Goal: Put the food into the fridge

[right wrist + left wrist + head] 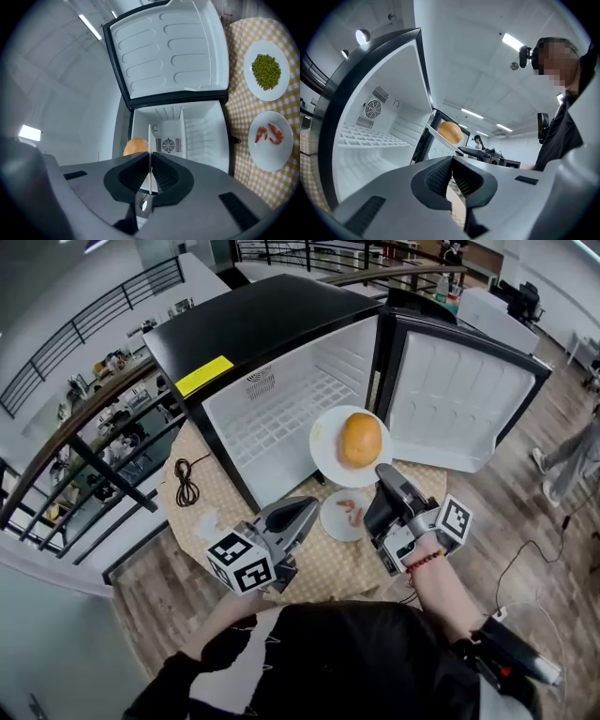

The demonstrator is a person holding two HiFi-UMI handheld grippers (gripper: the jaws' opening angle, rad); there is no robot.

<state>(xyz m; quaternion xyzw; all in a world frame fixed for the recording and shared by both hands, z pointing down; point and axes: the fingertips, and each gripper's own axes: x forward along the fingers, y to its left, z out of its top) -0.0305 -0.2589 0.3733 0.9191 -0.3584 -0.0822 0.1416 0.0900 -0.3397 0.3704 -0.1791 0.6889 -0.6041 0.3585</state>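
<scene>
A white plate [330, 448] carrying a round orange bun [360, 440] hangs in front of the open fridge [272, 418]. My right gripper [386, 476] is shut on the plate's near rim. In the right gripper view the plate [150, 150] shows edge-on between the pads, with the bun [136, 146] to its left. My left gripper [305, 512] is shut and empty, low over the table, pointing at the fridge mouth. From the left gripper view the bun [450, 132] shows beyond the closed left gripper [452, 161].
The fridge door [459, 399] stands swung out to the right. On the checkered tablecloth [328, 568] lie a small plate of shrimp [345, 515] and a plate of green peas [266, 70]. A black cable [186, 482] is coiled left of the fridge. A railing runs along the left.
</scene>
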